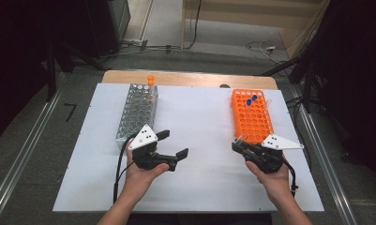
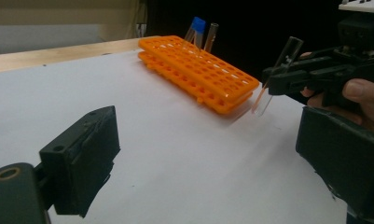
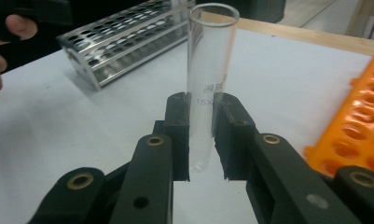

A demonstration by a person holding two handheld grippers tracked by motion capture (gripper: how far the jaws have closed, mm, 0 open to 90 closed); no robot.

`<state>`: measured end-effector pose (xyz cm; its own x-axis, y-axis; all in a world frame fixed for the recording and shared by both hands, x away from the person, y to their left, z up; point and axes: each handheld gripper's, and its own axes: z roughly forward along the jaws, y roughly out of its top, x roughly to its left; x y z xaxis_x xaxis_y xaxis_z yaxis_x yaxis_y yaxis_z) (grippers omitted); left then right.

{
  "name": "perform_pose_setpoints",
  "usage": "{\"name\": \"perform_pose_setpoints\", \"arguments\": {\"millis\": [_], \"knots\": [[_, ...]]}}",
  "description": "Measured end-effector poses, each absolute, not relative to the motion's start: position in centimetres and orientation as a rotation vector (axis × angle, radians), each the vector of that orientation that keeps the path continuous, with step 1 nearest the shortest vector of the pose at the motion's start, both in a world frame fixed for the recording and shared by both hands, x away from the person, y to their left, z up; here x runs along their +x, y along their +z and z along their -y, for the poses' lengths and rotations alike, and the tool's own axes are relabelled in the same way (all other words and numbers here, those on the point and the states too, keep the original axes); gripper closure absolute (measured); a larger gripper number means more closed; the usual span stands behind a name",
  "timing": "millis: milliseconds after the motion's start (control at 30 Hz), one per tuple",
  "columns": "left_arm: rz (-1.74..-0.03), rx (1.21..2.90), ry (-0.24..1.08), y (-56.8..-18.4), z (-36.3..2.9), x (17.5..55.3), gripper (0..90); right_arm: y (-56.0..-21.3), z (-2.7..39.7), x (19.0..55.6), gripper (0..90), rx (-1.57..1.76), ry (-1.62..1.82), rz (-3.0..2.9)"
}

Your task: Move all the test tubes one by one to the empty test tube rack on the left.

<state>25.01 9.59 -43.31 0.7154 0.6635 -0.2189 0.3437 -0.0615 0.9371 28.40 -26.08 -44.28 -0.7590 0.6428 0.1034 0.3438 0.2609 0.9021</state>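
Nearest the person, the left tool (image 1: 170, 144) rests low over the white surface (image 1: 199, 126) with its jaws spread wide and nothing between them. The right tool (image 1: 238, 144) is clamped on a clear glass test tube (image 3: 209, 84), gripping it near its lower end; the tube stands upright between the pads, just off the near corner of the orange rack (image 1: 252, 115).

The right gripper view shows faint print on the tube's glass and its open rim, which the high view is too small to give. The left gripper view shows from the side that the tube hangs clear of the surface, tilted, beside the orange rack's edge.

Farther off stand two racks: the orange one at the right and a metal rack (image 1: 138, 110) at the left. The orange rack holds two blue-capped tubes (image 1: 251, 99) at its far end, with one uncapped tube (image 2: 211, 36) beside them. One orange-capped tube (image 1: 151, 80) stands at the metal rack's far end.
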Motion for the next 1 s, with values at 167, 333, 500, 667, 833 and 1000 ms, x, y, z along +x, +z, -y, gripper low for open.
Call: {"name": "perform_pose_setpoints", "arguments": {"millis": [167, 333, 500, 667, 833, 1000], "knots": [[-0.78, 1.68, 0.278, -43.3, -8.8, 24.9, 15.7, -44.6, 24.3, 27.8, 73.9, 0.87, 1.507, -2.301], [-0.739, 1.691, 0.25, -43.3, -8.0, 24.8, 23.0, -44.8, 22.6, 27.2, 73.9, 0.826, 1.508, -2.349], [-0.716, 1.713, 0.238, -43.4, -6.8, 24.6, 30.4, -45.0, 21.2, 26.8, 73.9, 0.788, 1.508, -2.387], [-0.687, 1.737, 0.209, -43.7, -5.6, 24.5, 38.5, -45.2, 20.1, 26.3, 73.9, 0.755, 1.506, -2.417], [-0.656, 1.731, 0.184, -43.8, -4.8, 24.4, 49.4, -45.2, 19.2, 25.8, 73.9, 0.727, 1.502, -2.443], [-0.628, 1.741, 0.169, -44.0, -4.3, 24.4, 59.1, -45.2, 18.7, 25.5, 73.9, 0.705, 1.498, -2.474]]}}
